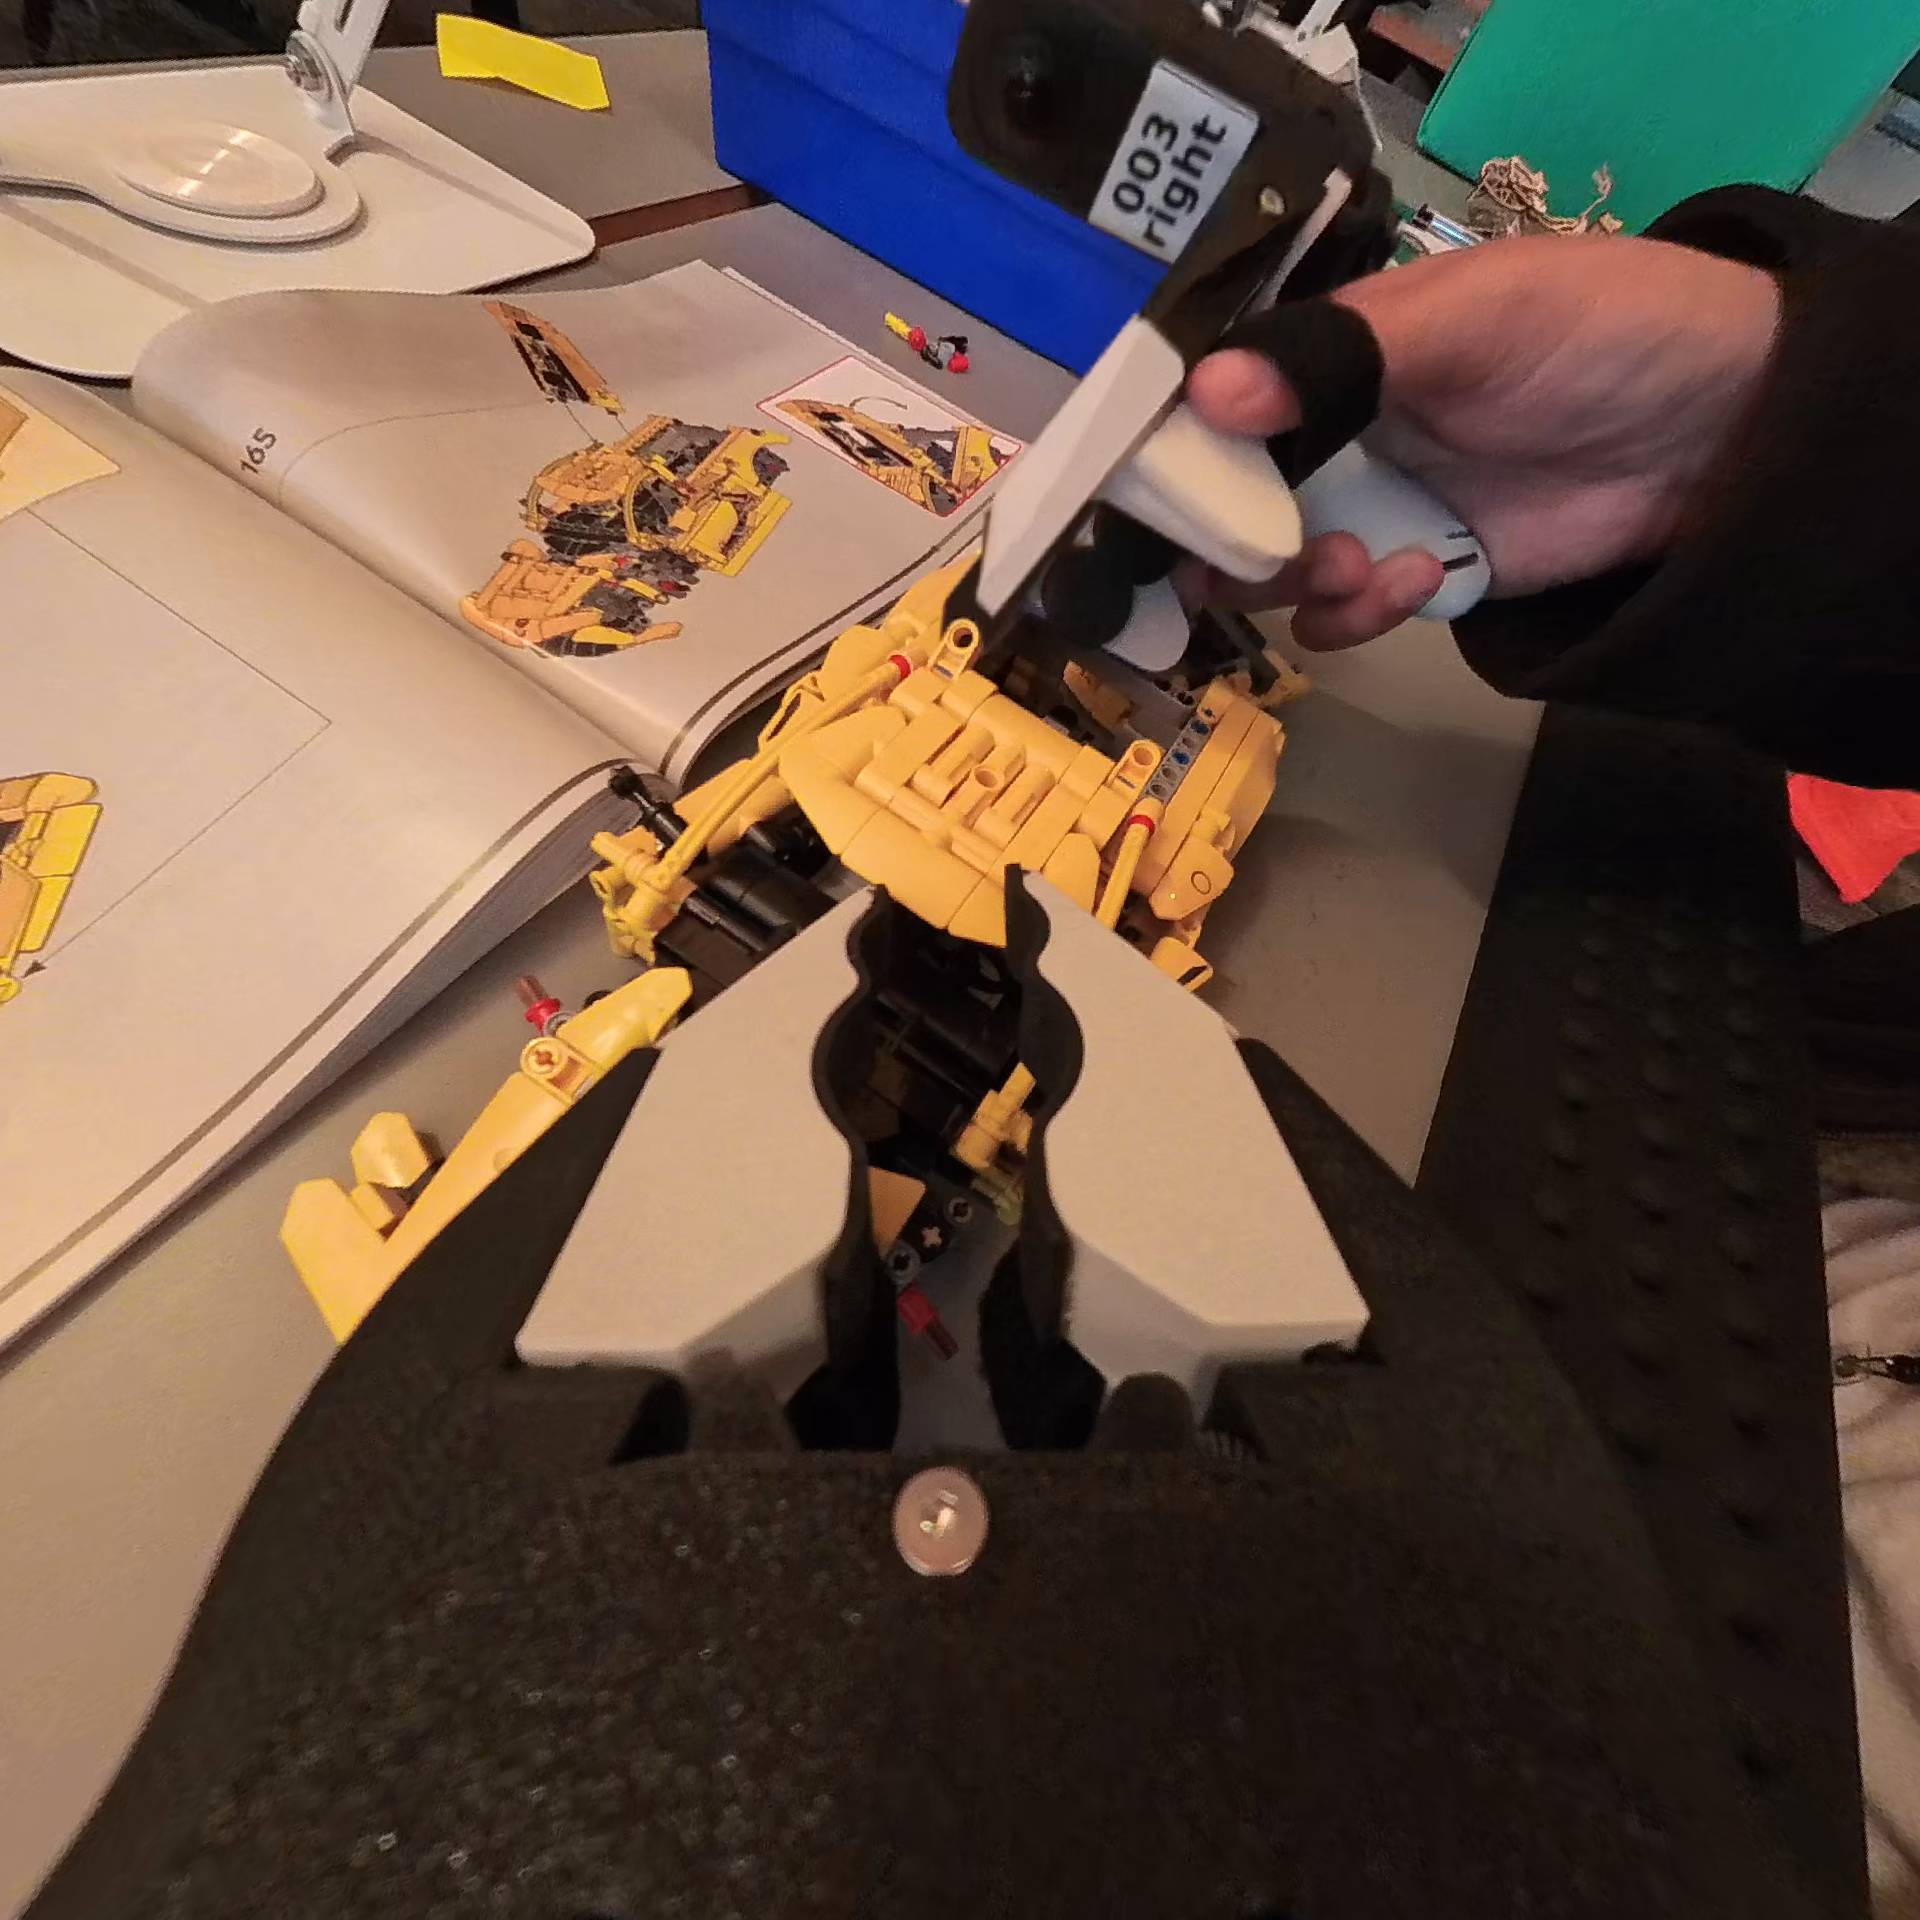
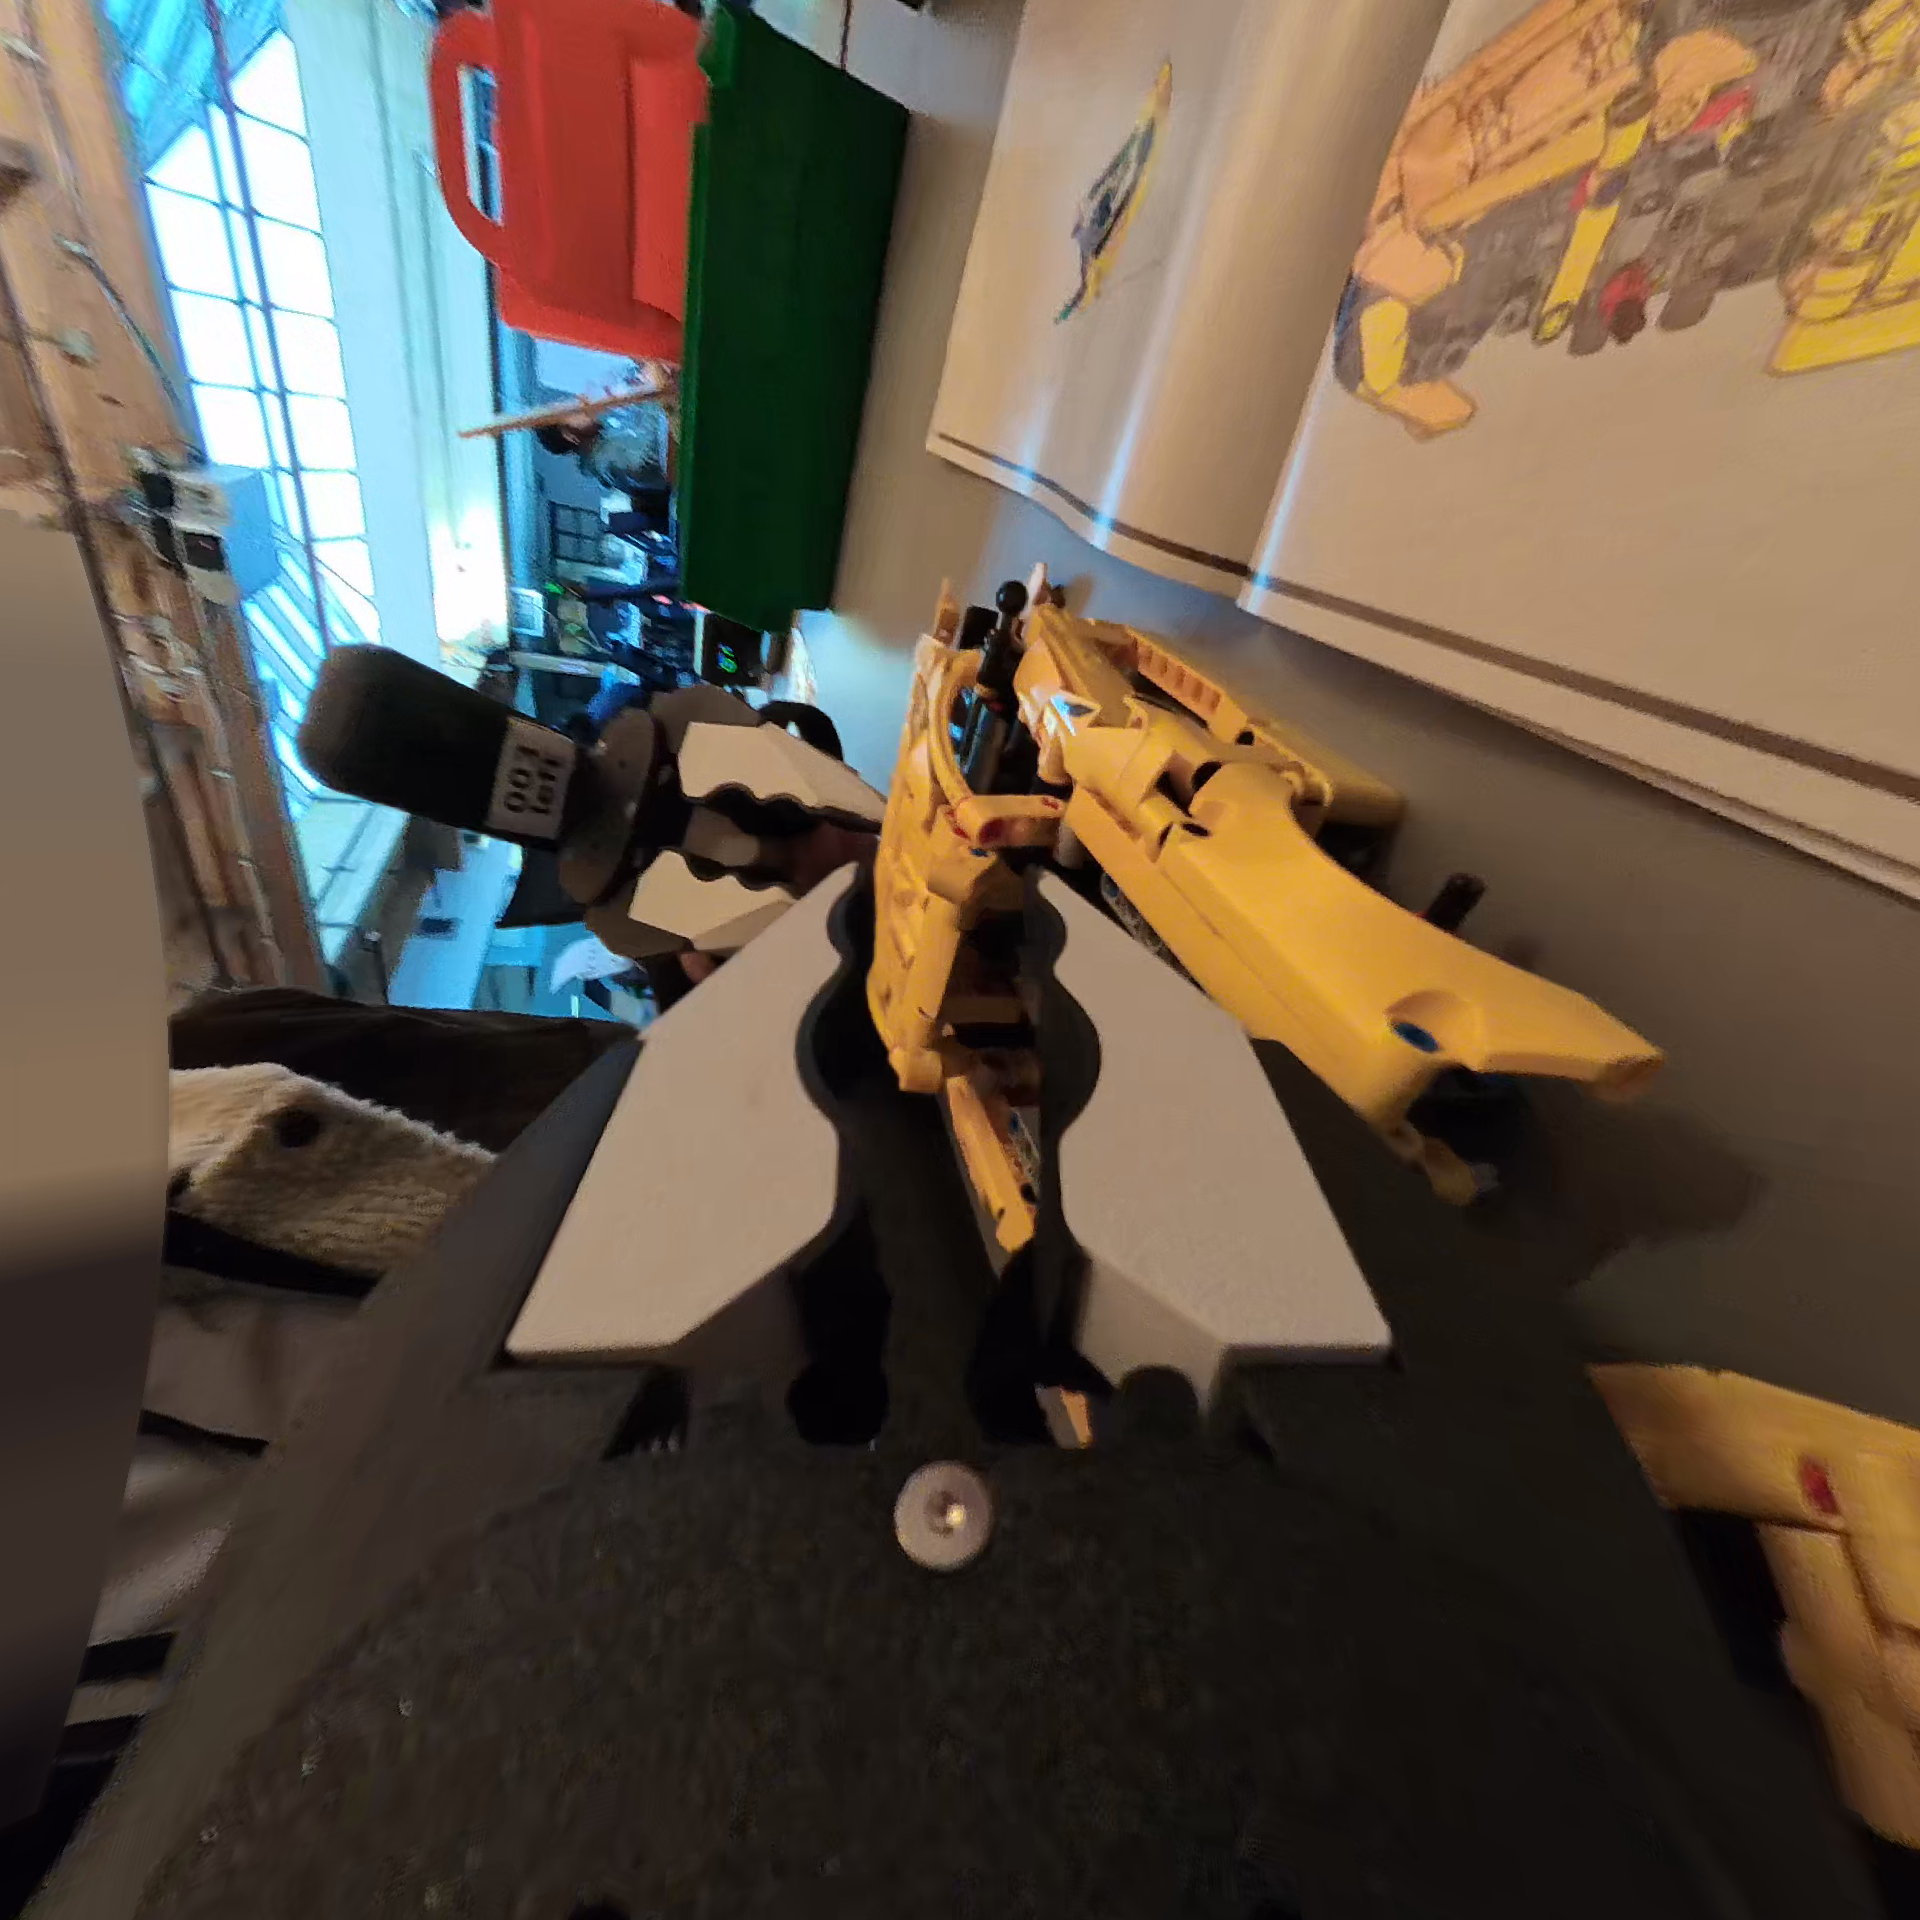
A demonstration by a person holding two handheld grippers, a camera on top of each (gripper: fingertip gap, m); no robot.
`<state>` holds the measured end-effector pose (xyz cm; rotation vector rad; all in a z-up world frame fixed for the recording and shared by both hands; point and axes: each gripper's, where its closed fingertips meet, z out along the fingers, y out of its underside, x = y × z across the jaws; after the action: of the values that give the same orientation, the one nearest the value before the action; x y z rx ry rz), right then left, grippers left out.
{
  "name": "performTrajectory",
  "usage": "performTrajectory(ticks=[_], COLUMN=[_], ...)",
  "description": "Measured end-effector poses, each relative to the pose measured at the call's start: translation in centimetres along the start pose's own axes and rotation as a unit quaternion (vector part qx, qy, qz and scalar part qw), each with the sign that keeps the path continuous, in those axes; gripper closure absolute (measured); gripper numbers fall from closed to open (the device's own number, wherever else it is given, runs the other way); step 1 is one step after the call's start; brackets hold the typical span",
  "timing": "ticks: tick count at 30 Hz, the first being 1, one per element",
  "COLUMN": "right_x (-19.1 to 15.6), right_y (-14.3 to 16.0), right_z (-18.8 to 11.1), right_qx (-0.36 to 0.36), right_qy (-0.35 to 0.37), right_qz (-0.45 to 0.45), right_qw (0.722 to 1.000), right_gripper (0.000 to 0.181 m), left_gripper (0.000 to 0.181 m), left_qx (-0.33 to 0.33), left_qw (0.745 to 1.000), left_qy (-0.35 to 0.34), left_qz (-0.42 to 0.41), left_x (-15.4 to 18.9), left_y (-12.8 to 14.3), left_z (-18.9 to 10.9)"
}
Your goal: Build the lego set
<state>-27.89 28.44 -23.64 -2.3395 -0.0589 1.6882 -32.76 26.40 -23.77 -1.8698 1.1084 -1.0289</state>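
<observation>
The yellow and black lego model (image 1: pixel 997 769) lies on the grey table next to the open instruction booklet (image 1: pixel 364 727). My left gripper (image 1: pixel 945 925) is closed around the model's near black and yellow end. My right gripper (image 1: pixel 1023 623), held by a hand, comes down from above onto the model's far end. In the right wrist view my right gripper (image 2: pixel 951 914) is shut on the model (image 2: pixel 1195 831), with a yellow beam between its pads. The left gripper (image 2: pixel 810 852) shows beyond it, at the model's other side.
A separate yellow lego piece (image 1: pixel 457 1174) lies left of my left gripper, and shows in the right wrist view (image 2: pixel 1787 1558). Small loose parts (image 1: pixel 930 343) lie past the booklet. A blue box (image 1: pixel 883 135), a green box (image 1: pixel 1662 94) and a white stand base (image 1: pixel 208 187) stand behind. The gap from one gripper's tips to the other's is roughly 6 cm.
</observation>
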Motion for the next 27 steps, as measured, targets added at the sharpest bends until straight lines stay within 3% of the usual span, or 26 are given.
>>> performTrajectory(ticks=[6,16,22,27], right_x=[0.3,0.3,-0.7,-0.4], right_y=[0.3,-0.4,4.2,4.6], right_z=[-0.1,-1.5,-0.4,-0.2], right_qx=[-0.011,0.015,-0.1,-0.09], right_qy=[-0.007,-0.006,-0.003,-0.003], right_qz=[0.003,-0.001,-0.002,0.001], right_qw=[1.0,1.0,0.995,0.996], right_gripper=[0.173,0.161,0.155,0.161], left_gripper=[0.161,0.161,0.161,0.161], left_qx=[0.001,0.001,0.001,0.001], left_qw=[1.0,1.0,1.0,1.0], left_qy=[0.001,0.003,0.003,0.005], left_qz=[0.0,-0.001,-0.001,-0.003], left_x=[0.0,0.0,0.0,0.0], left_y=[0.0,0.0,0.0,0.0], left_z=[0.0,0.0,0.0,0.0])
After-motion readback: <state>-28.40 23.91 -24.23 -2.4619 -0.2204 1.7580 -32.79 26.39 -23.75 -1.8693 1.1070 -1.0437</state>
